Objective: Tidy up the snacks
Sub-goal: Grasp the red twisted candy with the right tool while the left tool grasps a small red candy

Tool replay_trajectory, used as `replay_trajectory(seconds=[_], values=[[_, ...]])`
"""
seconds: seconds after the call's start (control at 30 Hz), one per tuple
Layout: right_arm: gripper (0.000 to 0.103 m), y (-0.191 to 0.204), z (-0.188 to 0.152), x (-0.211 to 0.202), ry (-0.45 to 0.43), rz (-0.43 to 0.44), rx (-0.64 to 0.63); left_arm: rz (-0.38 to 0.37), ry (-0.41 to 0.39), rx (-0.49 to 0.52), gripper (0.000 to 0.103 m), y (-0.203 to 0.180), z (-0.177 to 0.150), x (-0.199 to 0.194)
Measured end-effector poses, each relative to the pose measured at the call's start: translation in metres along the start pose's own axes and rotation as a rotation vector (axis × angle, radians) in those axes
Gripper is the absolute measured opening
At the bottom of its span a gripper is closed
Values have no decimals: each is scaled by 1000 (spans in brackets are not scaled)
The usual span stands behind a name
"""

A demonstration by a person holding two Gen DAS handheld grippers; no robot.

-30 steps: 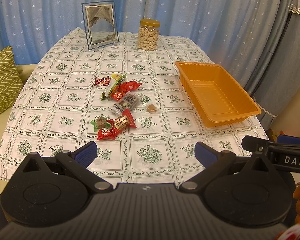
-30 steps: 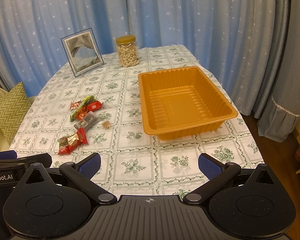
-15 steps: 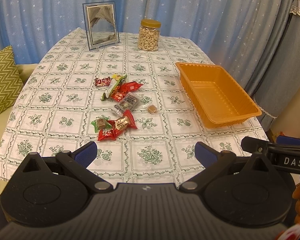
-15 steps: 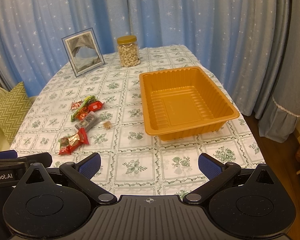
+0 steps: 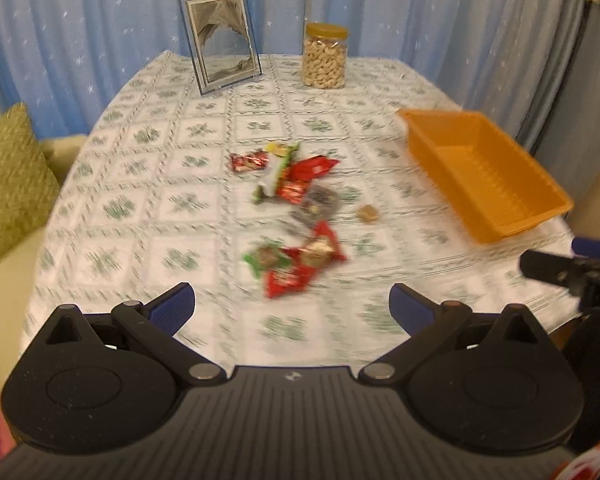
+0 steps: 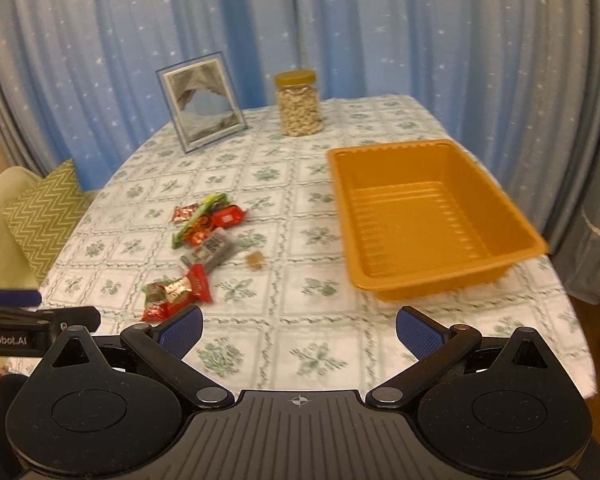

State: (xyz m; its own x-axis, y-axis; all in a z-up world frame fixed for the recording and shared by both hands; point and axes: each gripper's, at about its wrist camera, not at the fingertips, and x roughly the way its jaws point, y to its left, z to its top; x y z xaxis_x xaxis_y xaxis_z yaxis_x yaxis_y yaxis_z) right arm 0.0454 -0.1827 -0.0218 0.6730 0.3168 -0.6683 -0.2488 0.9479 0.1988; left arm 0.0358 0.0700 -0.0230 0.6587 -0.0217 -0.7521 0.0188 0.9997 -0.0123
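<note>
Left gripper (image 5: 291, 306): hovering over the near edge of the table (image 5: 148, 208), jaws spread wide, gripping nothing.
Right gripper (image 6: 299, 330): also hanging wide apart and empty, over the near table edge, facing the tray.
Snacks (image 5: 294, 216): lying in a loose cluster of red and green wrappers mid-table (blurred in the left view), left of the tray and well apart from it.
Small brown candy (image 6: 255, 259): sitting alone between the wrappers and the tray.
Orange tray (image 6: 512, 216): resting on the table's right side, holding nothing.
Cashew jar (image 6: 299, 104): standing at the far end, beside the picture frame (image 6: 201, 108).
</note>
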Motion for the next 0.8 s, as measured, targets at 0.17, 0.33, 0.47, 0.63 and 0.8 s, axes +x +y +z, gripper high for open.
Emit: replay_trajectory(seconds=[0.17, 0.33, 0.47, 0.63, 0.8], values=[[102, 16, 2, 33, 6, 58, -58, -25, 14, 140, 99, 24, 11, 28], [101, 36, 2, 73, 24, 106, -115, -105, 49, 259, 93, 42, 16, 60], [88, 53, 4, 109, 50, 145, -151, -116, 90, 298, 90, 56, 18, 81], [82, 75, 3, 144, 78, 188, -193, -119, 133, 287, 82, 68, 14, 98], [74, 91, 4, 171, 102, 207, -227, -144, 140, 269, 79, 75, 12, 105]])
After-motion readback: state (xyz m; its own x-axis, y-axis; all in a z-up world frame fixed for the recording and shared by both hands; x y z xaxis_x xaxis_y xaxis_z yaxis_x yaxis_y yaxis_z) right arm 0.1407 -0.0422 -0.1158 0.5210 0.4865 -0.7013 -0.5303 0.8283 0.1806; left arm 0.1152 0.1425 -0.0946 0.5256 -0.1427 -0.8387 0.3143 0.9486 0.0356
